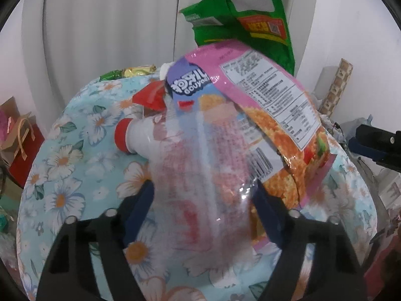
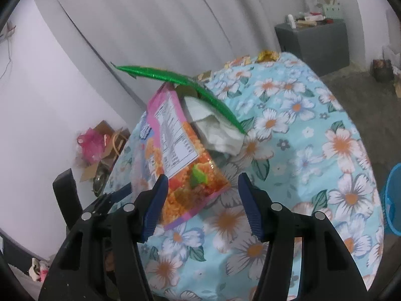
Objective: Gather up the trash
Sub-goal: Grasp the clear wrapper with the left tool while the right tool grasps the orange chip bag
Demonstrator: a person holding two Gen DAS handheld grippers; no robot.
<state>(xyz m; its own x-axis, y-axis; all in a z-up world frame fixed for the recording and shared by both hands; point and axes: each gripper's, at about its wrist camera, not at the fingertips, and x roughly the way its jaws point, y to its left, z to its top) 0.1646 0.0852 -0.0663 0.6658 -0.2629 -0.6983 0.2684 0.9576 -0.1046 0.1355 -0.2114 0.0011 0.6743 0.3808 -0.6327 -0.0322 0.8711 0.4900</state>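
**Left hand-held gripper** (image 1: pixel 203 184): Clenched on the plastic bottle (image 1: pixel 190 165). One blue pad lies against each side of the clear body. The bottle lies on its side on the floral-cloth desk (image 1: pixel 75 163), with its red cap (image 1: pixel 122 138) pointing to 10 o'clock in the left wrist view.

**Right hand-held gripper** (image 2: pixel 202 178): Released. The lower corner of the pink snack bag (image 2: pixel 175 150) sits between its jaws. The 9 o'clock pad (image 2: pixel 155 205) is at the bag's edge. The 3 o'clock pad stands apart from the bag, with bare cloth showing between them.

**Trash positions, left wrist view:**
- The pink snack bag leans over the bottle's 2 o'clock side.
- A green bag (image 1: pixel 240 25) rises behind the snack bag at 12 o'clock.
- A red wrapper (image 1: pixel 150 95) lies beyond the bottle cap.
- A gold wrapper (image 1: pixel 137 71) lies at the desk's far edge, at 11 o'clock.

**Trash positions, right wrist view:**
- Crumpled white paper (image 2: pixel 215 130) lies under the green bag, just beside the snack bag at its 3 o'clock side.
- A blue mesh bin (image 2: pixel 393 200) shows at the 3 o'clock frame edge, off the desk.
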